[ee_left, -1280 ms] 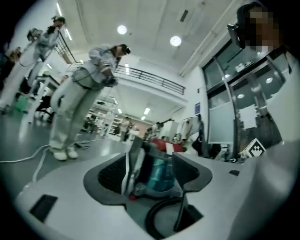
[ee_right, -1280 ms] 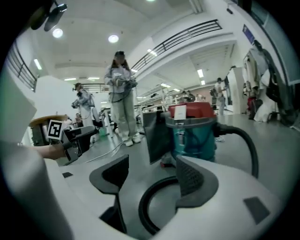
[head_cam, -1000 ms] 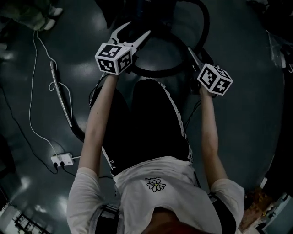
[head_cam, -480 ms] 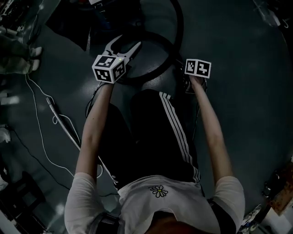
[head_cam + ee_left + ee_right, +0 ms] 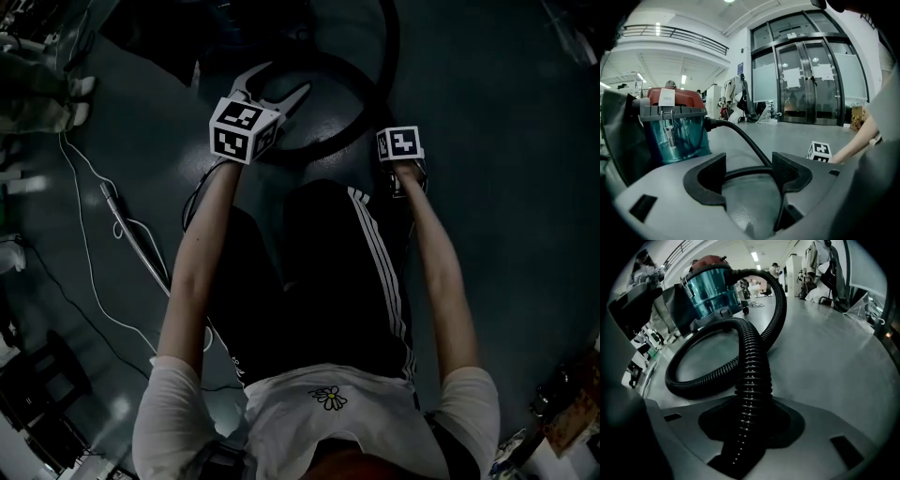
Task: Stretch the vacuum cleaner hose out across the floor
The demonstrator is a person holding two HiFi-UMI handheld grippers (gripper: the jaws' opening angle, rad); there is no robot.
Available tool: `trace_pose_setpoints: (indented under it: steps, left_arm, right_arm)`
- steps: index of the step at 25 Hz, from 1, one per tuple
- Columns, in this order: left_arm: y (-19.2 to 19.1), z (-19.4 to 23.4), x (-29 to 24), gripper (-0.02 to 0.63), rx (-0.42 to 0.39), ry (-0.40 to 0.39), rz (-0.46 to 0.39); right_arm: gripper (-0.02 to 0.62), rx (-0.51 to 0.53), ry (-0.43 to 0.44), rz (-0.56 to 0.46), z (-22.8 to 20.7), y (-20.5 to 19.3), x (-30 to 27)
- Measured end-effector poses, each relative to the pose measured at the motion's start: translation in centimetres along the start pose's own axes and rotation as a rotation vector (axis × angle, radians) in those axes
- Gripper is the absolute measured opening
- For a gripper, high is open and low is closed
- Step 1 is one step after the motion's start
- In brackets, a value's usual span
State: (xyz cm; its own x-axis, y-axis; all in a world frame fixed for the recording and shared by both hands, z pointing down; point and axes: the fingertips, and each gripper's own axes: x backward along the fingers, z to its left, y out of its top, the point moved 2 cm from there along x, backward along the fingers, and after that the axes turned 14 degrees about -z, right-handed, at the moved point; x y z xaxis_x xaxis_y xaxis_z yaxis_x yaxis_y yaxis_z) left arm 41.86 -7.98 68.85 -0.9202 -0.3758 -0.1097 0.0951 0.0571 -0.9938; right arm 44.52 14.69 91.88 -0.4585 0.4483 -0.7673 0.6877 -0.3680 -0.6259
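The right gripper point(image 5: 743, 432) points steeply down, and its jaws, which have just been closing, now pinch the black ribbed hose point(image 5: 750, 362) that runs up between them. To its left, the left gripper point(image 5: 749, 171) has its jaws apart with nothing between them, a stretch of hose lying on the grey floor point(image 5: 825, 343) just beyond. Past the grip, the hose curls in a loop and leads to the teal, red-topped vacuum cleaner point(image 5: 710, 284).
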Motion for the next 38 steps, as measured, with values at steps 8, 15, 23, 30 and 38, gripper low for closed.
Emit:
trace_pose_setpoints:
  steps: [8, 15, 23, 30, 38]
  left_arm:
    - [2.6, 0.6, 0.9, 0.31, -0.114, 0.049, -0.044]
    - [9.9, 4.5, 4.0, 0.311, -0.201, 0.116, -0.14]
    - [19.4, 7.3, 5.9, 0.311, -0.41, 0.065, -0.182]
    - [32.0, 4.5, 8.4, 0.311, -0.551, -0.074, -0.139]
    - [53.9, -3.8, 14.1, 0.311, -0.509, -0.242, -0.07]
  right_arm:
    - [0.163, 0.447, 0.037, -0.153, 0.9, 11.8, 7.5]
    - [0.164, 1.05, -0.024, -0.263, 3.5, 24.9, 15.1]
    - [0.164, 1.582, -0.094, -0.465, 12.5, 36.7, 25.0]
    - [0.158, 1.917, -0.066, -0.704, 22.9, 45.1, 38.2]
    - [0.155, 2.112, 0.054, -0.869, 30.5, 53.7, 60.1]
